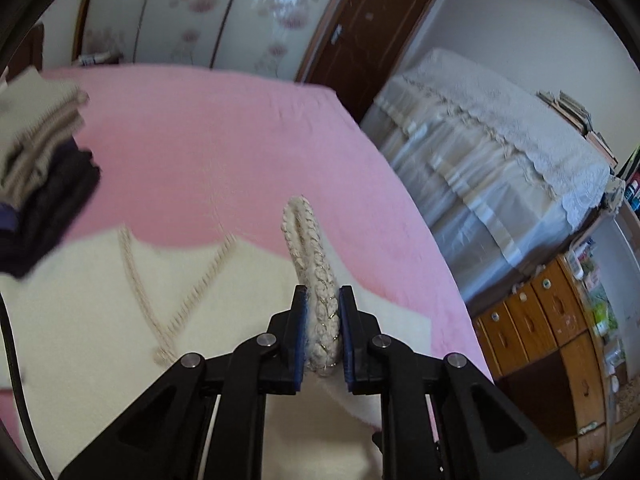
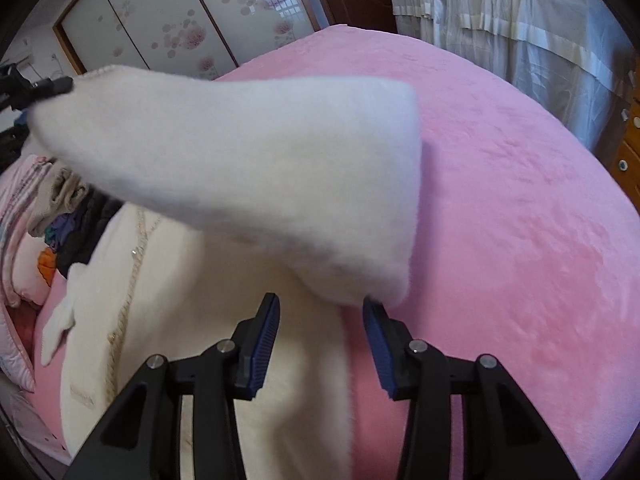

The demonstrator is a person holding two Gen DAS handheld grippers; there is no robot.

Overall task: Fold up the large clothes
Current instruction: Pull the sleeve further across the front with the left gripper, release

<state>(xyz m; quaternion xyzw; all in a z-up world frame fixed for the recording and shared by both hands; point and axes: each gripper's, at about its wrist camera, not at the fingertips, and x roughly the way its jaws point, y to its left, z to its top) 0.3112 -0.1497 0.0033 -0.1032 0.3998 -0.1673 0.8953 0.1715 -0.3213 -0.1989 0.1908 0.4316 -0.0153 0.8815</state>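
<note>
A cream fuzzy garment [image 1: 100, 300] with braided rope trim lies on the pink bed [image 1: 220, 140]. My left gripper [image 1: 323, 300] is shut on the garment's braided cuff [image 1: 316, 276] and holds it up off the bed. In the right wrist view the lifted sleeve [image 2: 248, 168] stretches from the left gripper [image 2: 48, 88] at the far left down to just above my right gripper [image 2: 322, 312]. My right gripper is open; the sleeve's lower corner hangs over its right finger. The garment's body [image 2: 168, 320] lies flat below.
A stack of folded clothes [image 1: 36, 168] sits on the bed at the left, also in the right wrist view [image 2: 68, 216]. A lace-covered piece of furniture [image 1: 500, 152] and wooden drawers [image 1: 540, 320] stand right of the bed. Sliding wardrobe doors [image 1: 192, 12] are behind.
</note>
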